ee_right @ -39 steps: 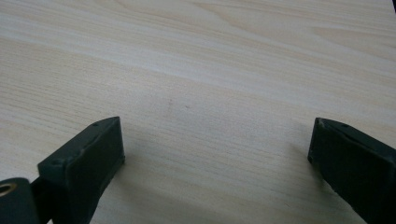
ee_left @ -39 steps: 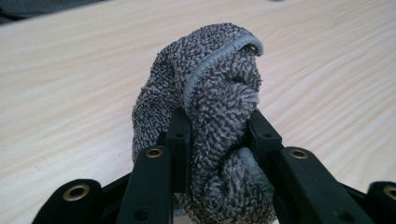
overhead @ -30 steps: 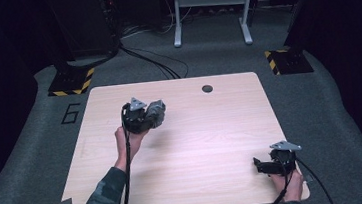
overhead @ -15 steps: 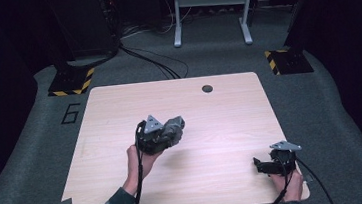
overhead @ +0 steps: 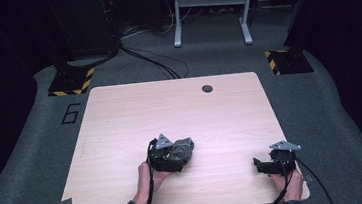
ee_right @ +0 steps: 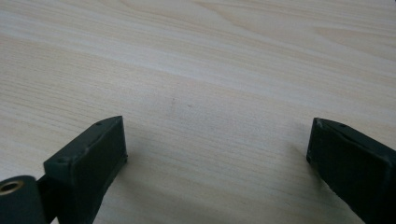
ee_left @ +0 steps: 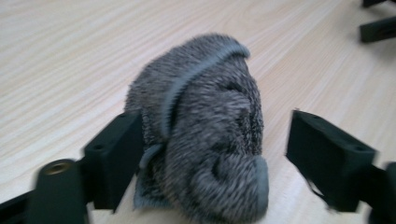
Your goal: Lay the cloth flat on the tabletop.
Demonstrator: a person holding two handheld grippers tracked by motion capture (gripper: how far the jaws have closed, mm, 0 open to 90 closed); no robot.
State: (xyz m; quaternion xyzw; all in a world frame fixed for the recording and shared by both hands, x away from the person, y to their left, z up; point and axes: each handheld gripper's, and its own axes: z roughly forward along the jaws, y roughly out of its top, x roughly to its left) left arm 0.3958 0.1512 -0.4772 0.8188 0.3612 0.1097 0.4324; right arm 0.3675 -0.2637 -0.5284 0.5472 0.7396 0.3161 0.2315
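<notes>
1. Your left gripper (ee_left: 210, 154) has just been spreading its fingers (ee_left: 114, 158): the grey fuzzy cloth bundle (ee_left: 205, 135) sits between them, one finger right against its side, the other standing clear of it with a gap. It is let go, not squeezed.
2. Your right gripper (ee_right: 215, 154) has its fingers (ee_right: 91, 161) wide apart over bare wood, with nothing between them.
3. The bundle is a rolled, short-piled grey cloth with a smoother hem band running over its top. It lies on the table (overhead: 120, 118), just ahead of your left hand (overhead: 148, 178), near the middle of the near half.
4. Your right hand (overhead: 289, 182) rests at the near right corner of the table, well apart from the bundle.
5. The table is pale wood grain with a dark round hole (overhead: 207, 88) near its far edge. It stands on grey carpet; black-and-yellow striped bases (overhead: 71, 82) and cables (overhead: 155, 64) lie beyond it in a dark room.
</notes>
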